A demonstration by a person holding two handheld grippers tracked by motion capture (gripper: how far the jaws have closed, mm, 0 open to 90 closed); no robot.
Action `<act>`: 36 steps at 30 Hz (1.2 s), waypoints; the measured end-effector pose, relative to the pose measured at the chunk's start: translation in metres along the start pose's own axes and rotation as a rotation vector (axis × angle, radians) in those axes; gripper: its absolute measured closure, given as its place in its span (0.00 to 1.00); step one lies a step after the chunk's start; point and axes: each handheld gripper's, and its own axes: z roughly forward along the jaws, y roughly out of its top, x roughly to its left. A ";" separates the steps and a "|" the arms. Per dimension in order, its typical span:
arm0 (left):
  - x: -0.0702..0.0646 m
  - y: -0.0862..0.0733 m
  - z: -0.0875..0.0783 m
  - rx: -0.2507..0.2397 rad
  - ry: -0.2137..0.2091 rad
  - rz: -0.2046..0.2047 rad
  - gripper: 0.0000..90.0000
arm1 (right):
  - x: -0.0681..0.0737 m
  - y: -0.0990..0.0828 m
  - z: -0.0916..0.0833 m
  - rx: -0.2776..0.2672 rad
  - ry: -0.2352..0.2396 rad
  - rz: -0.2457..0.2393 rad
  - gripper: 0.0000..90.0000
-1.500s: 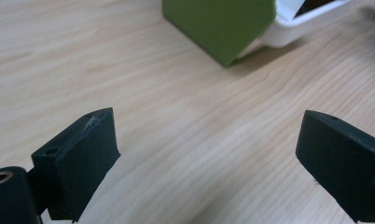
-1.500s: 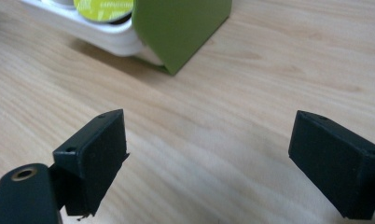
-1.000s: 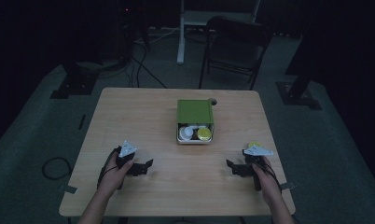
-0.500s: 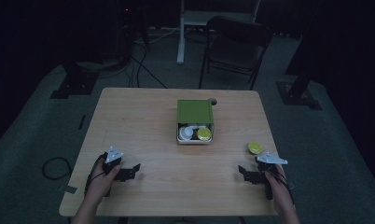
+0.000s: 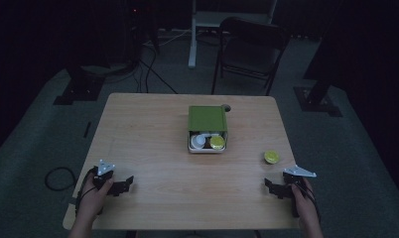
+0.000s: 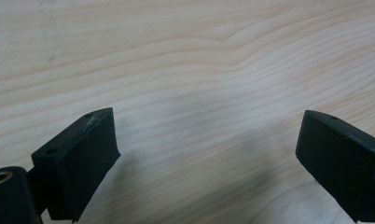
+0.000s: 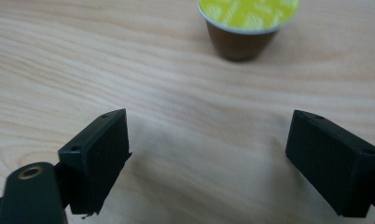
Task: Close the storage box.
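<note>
A small capsule [image 7: 244, 23] with a yellow lid and a brown body stands upright on the wooden table [image 5: 153, 129], to the right of the box. My right gripper [image 7: 209, 126] is open just short of the capsule, with nothing between the jaws. In the high view the capsule [image 5: 271, 157] is a little beyond my right gripper [image 5: 272, 188] at the near right corner. At the near left, my left gripper [image 5: 124, 184] rests low and is open over bare wood [image 6: 209, 130]. A green box [image 5: 207, 119] sits mid-table, showing a yellow capsule [image 5: 217, 143] and a white piece [image 5: 200, 141] at its open front.
A folding chair [image 5: 249, 54] and a white stand [image 5: 193, 34] are on the floor beyond the table. Cables [image 5: 56, 176] lie on the dark floor at the left. The table's near edge is close under both hands.
Both hands have drawn back toward the near edge, the left one also outward. The yellow-lidded capsule, at the right gripper a second ago, now stands alone on the table.
</note>
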 end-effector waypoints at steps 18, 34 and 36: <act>0.019 -0.016 -0.008 -0.003 0.134 -0.143 0.06 | -0.003 -0.002 -0.001 0.015 -0.207 0.111 0.12; 0.013 -0.014 -0.004 0.036 0.211 -0.157 0.04 | -0.001 -0.002 -0.001 0.014 -0.220 0.123 0.12; 0.012 -0.013 -0.003 0.036 0.222 -0.167 0.03 | 0.002 -0.001 0.000 0.012 -0.250 0.153 0.12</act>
